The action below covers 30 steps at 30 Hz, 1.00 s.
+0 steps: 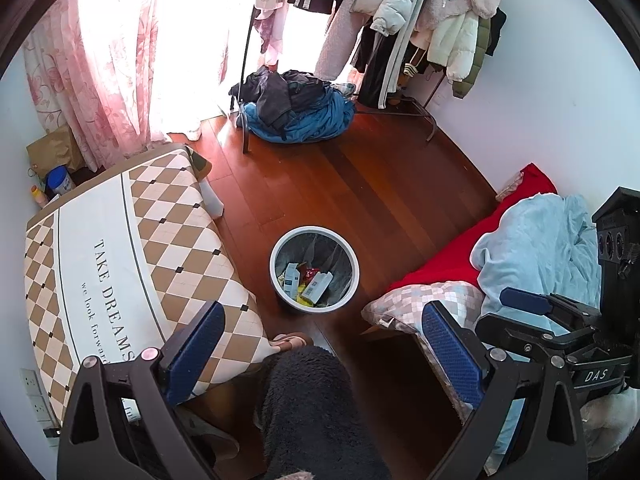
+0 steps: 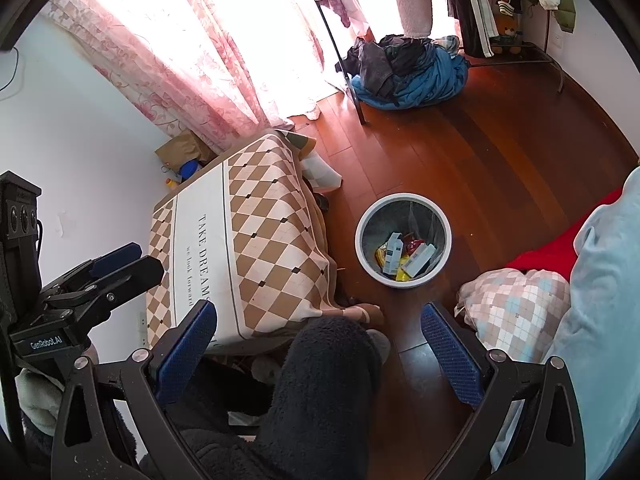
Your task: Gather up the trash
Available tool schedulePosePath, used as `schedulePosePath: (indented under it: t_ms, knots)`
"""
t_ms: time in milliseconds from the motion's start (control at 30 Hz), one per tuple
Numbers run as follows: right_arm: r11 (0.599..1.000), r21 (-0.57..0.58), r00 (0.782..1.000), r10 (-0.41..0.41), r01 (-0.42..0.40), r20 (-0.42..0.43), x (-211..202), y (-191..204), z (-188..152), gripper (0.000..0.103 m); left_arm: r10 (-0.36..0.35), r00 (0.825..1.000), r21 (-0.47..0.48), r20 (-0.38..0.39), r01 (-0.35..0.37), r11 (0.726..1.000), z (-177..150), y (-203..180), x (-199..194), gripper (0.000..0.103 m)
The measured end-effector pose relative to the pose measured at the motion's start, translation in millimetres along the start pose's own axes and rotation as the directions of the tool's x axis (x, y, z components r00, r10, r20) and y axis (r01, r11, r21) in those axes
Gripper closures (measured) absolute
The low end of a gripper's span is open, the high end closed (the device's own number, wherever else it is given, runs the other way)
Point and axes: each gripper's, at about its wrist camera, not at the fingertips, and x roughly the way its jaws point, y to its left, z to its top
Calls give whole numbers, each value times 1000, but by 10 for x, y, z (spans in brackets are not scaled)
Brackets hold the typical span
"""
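A round white trash bin (image 1: 314, 230) (image 2: 402, 197) with a dark liner stands on the wooden floor between a table and a bed. Inside it lie white cartons (image 1: 316, 286) (image 2: 418, 260) and yellow and red wrappers. My left gripper (image 1: 324, 348) hangs above and short of the bin, open, with nothing between its blue pads. My right gripper (image 2: 320, 350) is also open and empty, at about the same height. Each gripper shows from the side in the other's view: the right gripper (image 1: 528, 302) and the left gripper (image 2: 120, 256).
A low table under a checked cloth (image 1: 120, 240) (image 2: 248, 232) is left of the bin. A bed with a pale blue blanket (image 1: 540, 240) and a checked pillow (image 2: 516, 308) is to the right. The person's fleece-clad leg (image 1: 308, 408) (image 2: 320, 392) is below the grippers. A clothes pile (image 1: 296, 112) and a coat rack (image 1: 400, 20) stand behind.
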Motion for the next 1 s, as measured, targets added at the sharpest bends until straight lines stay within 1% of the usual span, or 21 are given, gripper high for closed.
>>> schedulePosePath:
  t_ms: [1000]
  knots:
    - [1000, -12, 1000, 11, -11, -11, 31, 54, -67, 0, -21, 1000, -1, -11, 21, 1000, -54, 31, -1, 2]
